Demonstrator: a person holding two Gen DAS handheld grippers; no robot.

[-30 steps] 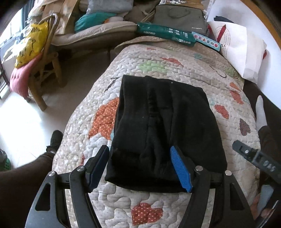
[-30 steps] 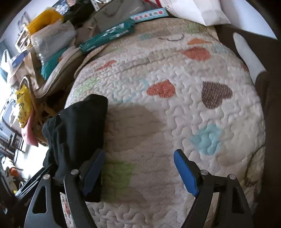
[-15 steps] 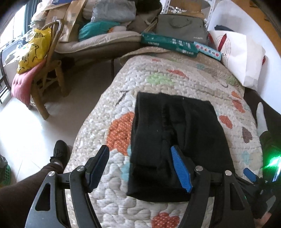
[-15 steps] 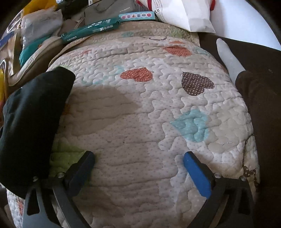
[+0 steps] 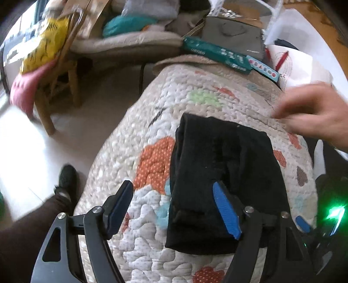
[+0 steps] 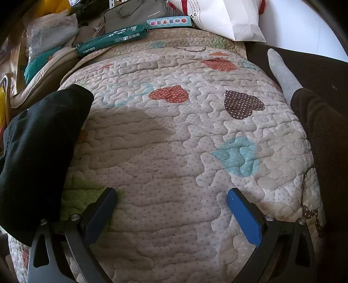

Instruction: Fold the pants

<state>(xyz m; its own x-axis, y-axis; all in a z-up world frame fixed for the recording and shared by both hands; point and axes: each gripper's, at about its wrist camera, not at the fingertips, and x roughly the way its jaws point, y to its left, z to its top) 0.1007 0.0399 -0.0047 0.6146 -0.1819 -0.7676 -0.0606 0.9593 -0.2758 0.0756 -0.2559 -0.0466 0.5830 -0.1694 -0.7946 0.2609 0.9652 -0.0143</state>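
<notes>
The black pants (image 5: 224, 176) lie folded into a compact rectangle on the quilted heart-pattern cover (image 5: 156, 135). My left gripper (image 5: 174, 196) is open and empty, held above the near left edge of the pants. In the right wrist view the pants (image 6: 39, 148) lie at the left edge. My right gripper (image 6: 171, 196) is open and empty, low over the bare quilt (image 6: 174, 135) to the right of the pants. A bare hand (image 5: 313, 113) shows above the far right of the quilt.
A green box (image 5: 215, 54), a grey bag (image 5: 232, 37) and a white paper bag (image 6: 226, 17) lie at the quilt's far end. A wooden chair (image 5: 56, 87) with yellow and pink items stands left. My leg and grey sock (image 6: 282, 71) lie right.
My left gripper has pulled back and to the left, away from the folded pants. The right gripper has settled low over the quilt. A bare hand has come into the left wrist view.
</notes>
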